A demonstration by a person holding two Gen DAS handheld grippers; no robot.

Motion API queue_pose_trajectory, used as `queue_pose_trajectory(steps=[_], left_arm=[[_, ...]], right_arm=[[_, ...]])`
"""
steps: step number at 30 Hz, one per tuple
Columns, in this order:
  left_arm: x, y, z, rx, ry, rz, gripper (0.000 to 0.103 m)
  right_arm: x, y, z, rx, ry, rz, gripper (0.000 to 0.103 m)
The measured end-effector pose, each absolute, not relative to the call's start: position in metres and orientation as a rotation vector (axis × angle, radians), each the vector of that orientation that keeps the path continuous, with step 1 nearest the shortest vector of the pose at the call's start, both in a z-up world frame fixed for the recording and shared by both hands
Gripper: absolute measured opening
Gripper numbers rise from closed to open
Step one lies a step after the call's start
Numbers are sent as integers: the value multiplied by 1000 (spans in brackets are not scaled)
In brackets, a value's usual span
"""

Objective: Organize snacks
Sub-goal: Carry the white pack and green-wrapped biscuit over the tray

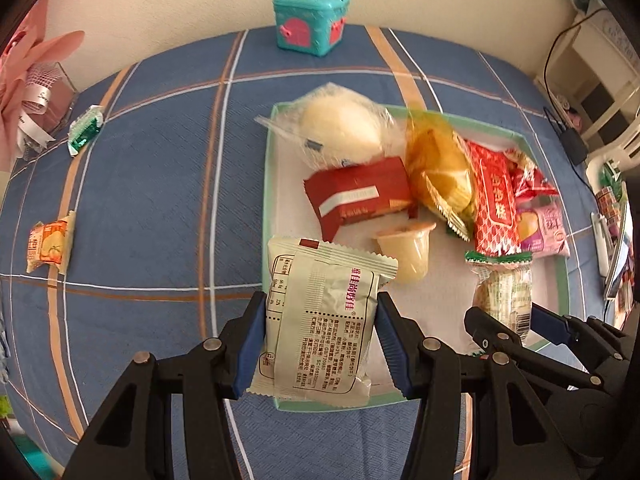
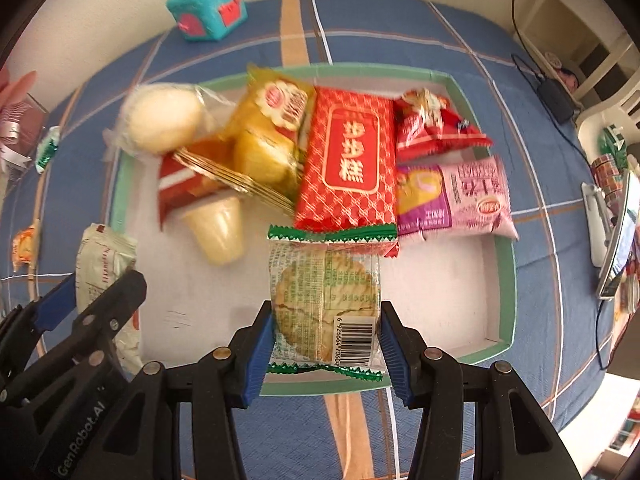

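Observation:
A green-rimmed white tray [image 1: 267,184] [image 2: 505,264] holds several snacks: a white bun [image 1: 340,124], a red box pack [image 1: 360,196], a yellow cake pack [image 2: 272,136], a red patterned pack [image 2: 348,164], a pink pack [image 2: 456,200] and a jelly cup [image 1: 408,252]. My left gripper [image 1: 320,340] is shut on a cream snack packet [image 1: 320,320] over the tray's near left corner. My right gripper [image 2: 326,344] is shut on a green-edged cracker packet [image 2: 324,300] over the tray's near edge.
On the blue checked cloth, a teal toy box [image 1: 310,20] stands at the back. An orange snack [image 1: 50,246] and a green candy [image 1: 84,130] lie left of the tray. A pink flower holder [image 1: 36,88] is far left. Shelves and cables are at right.

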State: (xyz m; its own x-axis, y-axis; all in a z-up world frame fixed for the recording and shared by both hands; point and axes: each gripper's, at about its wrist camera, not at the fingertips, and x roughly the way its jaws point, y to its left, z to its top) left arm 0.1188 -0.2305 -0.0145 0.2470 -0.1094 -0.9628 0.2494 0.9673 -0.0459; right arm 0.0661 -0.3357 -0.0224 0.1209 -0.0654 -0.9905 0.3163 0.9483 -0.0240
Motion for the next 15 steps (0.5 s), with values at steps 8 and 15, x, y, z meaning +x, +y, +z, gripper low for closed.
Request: queue_pose_trajectory(steps=[8,15], left_arm=[[121,-242,-33,156,1335,-253,55],[124,-249,-47,158,1359,-250,55]], right_arm=[[63,-342,-44,211,1487,-292,53],[58,-339,-52,216,1502,-296,54]])
